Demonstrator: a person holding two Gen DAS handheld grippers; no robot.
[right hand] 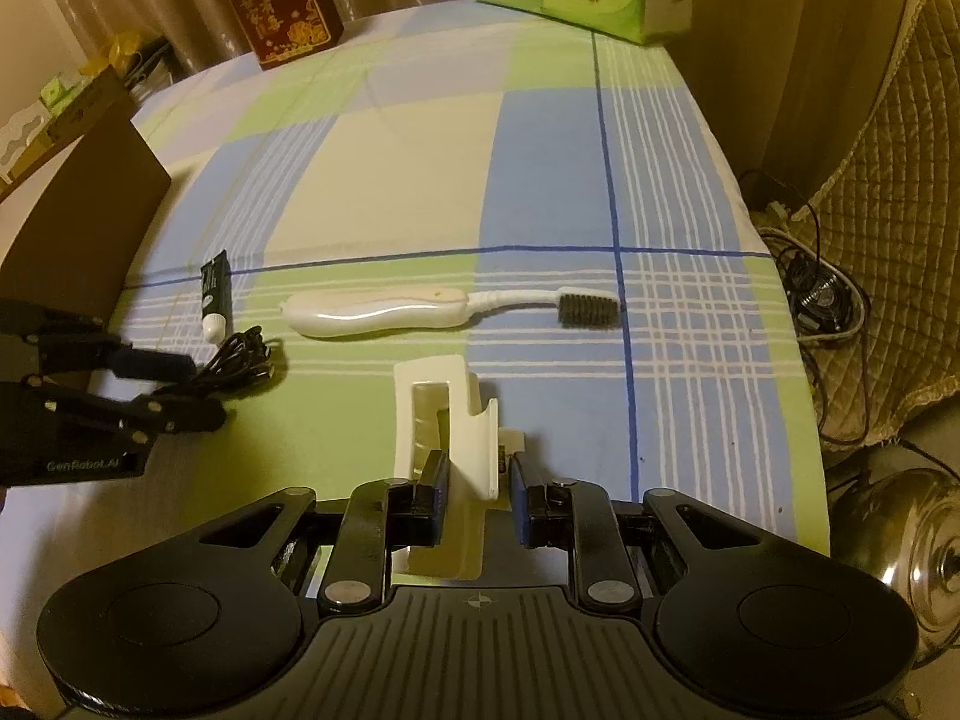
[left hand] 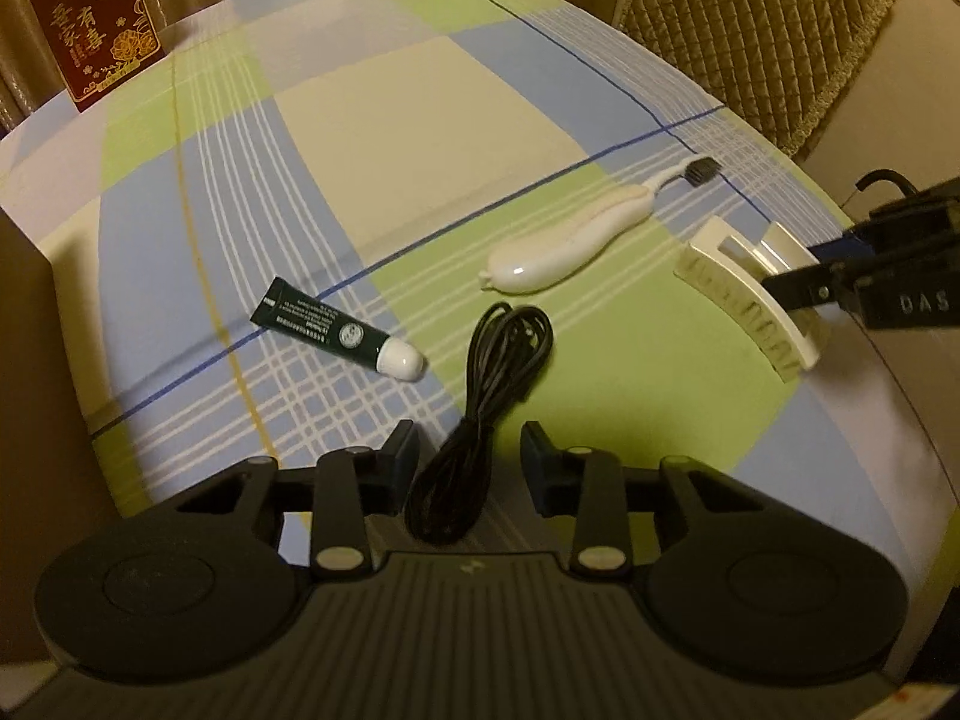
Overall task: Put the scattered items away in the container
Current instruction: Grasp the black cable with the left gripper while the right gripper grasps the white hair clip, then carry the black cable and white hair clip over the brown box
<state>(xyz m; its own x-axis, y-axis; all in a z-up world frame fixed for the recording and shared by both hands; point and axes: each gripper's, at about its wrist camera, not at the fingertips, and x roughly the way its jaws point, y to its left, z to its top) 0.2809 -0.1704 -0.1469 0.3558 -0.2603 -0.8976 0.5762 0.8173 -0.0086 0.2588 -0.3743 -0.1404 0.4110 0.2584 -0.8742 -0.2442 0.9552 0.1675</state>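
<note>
My left gripper [left hand: 468,459] sits over the coiled black cable [left hand: 480,414], one pad on each side of the bundle. There's still a gap between pads and cable, so nothing's pinched. The right gripper [right hand: 477,495] is clamped on the white hair claw clip [right hand: 447,420], near the right edge of the table [left hand: 420,138] with its checked cloth. The dark green tube [left hand: 333,330] with the white cap lies just beside the cable, toward the left edge. The white folding toothbrush [right hand: 384,315] lies further in, around the middle of the table. A brown box wall [right hand: 78,222] stands at the left edge; can't see inside it.
</note>
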